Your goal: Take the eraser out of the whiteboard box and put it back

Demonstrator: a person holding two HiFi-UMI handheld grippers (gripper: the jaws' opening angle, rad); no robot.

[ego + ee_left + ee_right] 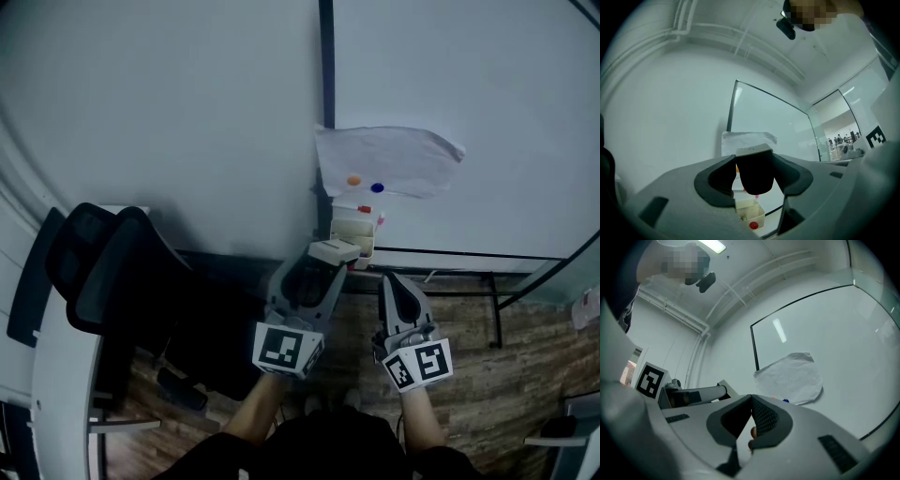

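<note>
Eraser [335, 250] crosswise (in left gripper [757, 165])

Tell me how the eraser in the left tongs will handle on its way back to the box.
Likely stiff: the eraser holds a blocky shape between the wide-set left tongs. Probably light, being a small block with a dark pad under a pale back. The tongs press on the dark pad's sides, which may grip well, so slipping seems unlikely.

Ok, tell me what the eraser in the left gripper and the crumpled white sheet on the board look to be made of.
The pale-topped, dark-bodied eraser is likely a hard matte plastic cap over dark felt. Its body looks soft and unreflective, though the texture is unclear. The crumpled white sheet is thin paper or tissue, judging by its creases and uneven edge.
</note>
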